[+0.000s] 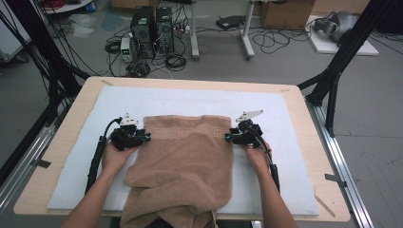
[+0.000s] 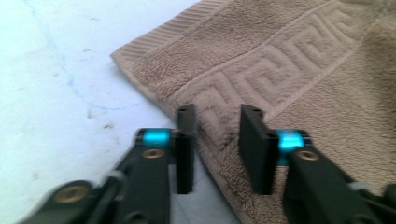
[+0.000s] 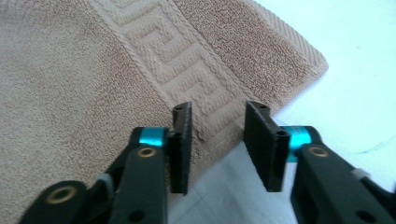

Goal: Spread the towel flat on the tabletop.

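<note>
Hanging over the near edge of the table (image 1: 38,190), the tan towel (image 1: 185,166) runs from there toward the far side across a pale blue-white mat (image 1: 285,166) that covers most of the tabletop. The person's forearms enter from the near side, one on each side of the towel. The left hand (image 1: 114,156) holds the left gripper (image 1: 146,137) at the towel's left edge, close to its far left corner; in the left gripper view the left gripper (image 2: 215,135) has its jaws standing a narrow gap apart with the towel's side edge lying between them, the pads not pressing on the cloth. The right hand (image 1: 256,154) holds the right gripper (image 1: 228,137) at the towel's right edge, close to the far right corner; in the right gripper view the right gripper (image 3: 217,140) shows the same narrow gap, with the towel's edge and a strip of mat between the jaws, no grip on the cloth. A raised key-pattern border band (image 3: 187,70) crosses the towel near its far hem. Beyond the table, on the grey floor, stand two black computer towers (image 1: 152,31) amid loose cables, with cardboard boxes (image 1: 285,12) farther right.
</note>
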Demonstrator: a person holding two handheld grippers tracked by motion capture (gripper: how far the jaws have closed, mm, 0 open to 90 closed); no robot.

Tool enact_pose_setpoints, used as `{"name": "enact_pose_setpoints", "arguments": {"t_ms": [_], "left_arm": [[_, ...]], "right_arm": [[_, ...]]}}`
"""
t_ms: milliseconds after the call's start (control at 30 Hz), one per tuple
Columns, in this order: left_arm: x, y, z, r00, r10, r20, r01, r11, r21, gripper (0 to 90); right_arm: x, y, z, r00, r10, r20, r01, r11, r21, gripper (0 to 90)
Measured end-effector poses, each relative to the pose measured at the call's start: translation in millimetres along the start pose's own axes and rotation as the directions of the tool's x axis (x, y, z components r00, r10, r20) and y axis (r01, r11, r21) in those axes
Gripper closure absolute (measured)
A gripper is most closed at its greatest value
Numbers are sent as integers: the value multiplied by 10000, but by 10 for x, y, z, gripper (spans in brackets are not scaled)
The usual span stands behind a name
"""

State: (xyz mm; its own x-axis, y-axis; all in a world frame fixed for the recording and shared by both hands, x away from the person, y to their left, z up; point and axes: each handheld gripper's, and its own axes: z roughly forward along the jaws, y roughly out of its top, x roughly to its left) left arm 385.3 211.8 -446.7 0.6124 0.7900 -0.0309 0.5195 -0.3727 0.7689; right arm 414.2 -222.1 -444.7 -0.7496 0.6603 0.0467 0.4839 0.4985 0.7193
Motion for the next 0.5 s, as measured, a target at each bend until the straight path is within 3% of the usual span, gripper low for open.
{"name": "enact_pose_setpoints", "arguments": {"t_ms": [67, 167, 233, 300, 433, 500], "left_arm": [[-22, 38, 15, 10000, 88, -12, -88, 9998, 174, 821], [-47, 99, 0, 9993, 347, -164, -340, 9985, 438, 840], [-50, 131, -47, 9990, 342, -299, -337, 9993, 163, 846], [6, 211, -105, 9994, 112, -332, -113, 9999, -31, 847], [156, 552, -181, 9977, -114, -671, 74, 9982, -594, 850], [243, 819, -229, 9961, -231, -849, 135, 9936, -1117, 849]], "right_arm": [[2, 19, 4, 9990, -35, -443, 41, 9999, 123, 816], [52, 74, -4, 9970, -394, -660, 426, 9980, 467, 833], [93, 128, -34, 9953, -588, -764, 637, 9959, 637, 835], [108, 212, -111, 9939, -728, -823, 768, 9960, 461, 836], [-48, 557, -310, 9962, -713, -504, 721, 9973, 142, 836], [-145, 795, -418, 9954, -960, 71, 961, 9954, -37, 836]]}}
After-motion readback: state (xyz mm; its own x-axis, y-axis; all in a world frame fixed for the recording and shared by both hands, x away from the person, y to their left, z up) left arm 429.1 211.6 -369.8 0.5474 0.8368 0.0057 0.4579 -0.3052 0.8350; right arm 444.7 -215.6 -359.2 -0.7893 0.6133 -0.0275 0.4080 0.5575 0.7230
